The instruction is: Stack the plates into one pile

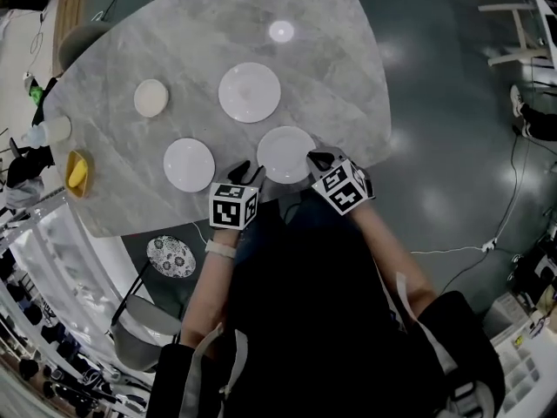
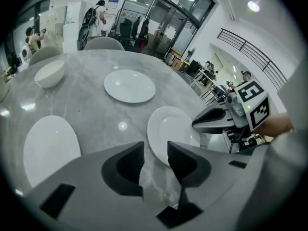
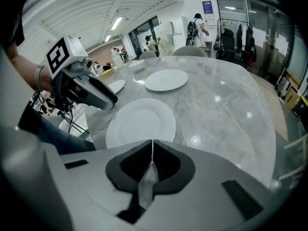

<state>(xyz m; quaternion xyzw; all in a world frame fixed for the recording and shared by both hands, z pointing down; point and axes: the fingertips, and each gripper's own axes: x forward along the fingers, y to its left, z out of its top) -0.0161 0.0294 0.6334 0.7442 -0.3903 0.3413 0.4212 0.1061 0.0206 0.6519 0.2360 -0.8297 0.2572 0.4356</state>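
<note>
Three white plates lie apart on the grey marble table (image 1: pixel 348 85): a large one (image 1: pixel 250 92) further in, a middle one (image 1: pixel 189 165) to the left, and the nearest one (image 1: pixel 285 154) by the front edge. A small white bowl (image 1: pixel 150 97) sits further left. My left gripper (image 1: pixel 246 172) hovers just left of the nearest plate (image 2: pixel 173 131), its jaws open with nothing between them. On that plate's right side (image 3: pixel 140 122), my right gripper (image 1: pixel 320 158) stands with its jaws shut and empty. Each gripper shows in the other's view: the right gripper (image 2: pixel 211 123) and the left gripper (image 3: pixel 103 97).
A yellow dish (image 1: pixel 77 172) and a pale cup (image 1: pixel 57 129) stand at the table's left rim. Below the table edge lies a patterned round thing (image 1: pixel 171 256). A grey chair (image 1: pixel 78 37) stands at the far left. The table's front edge runs just under both grippers.
</note>
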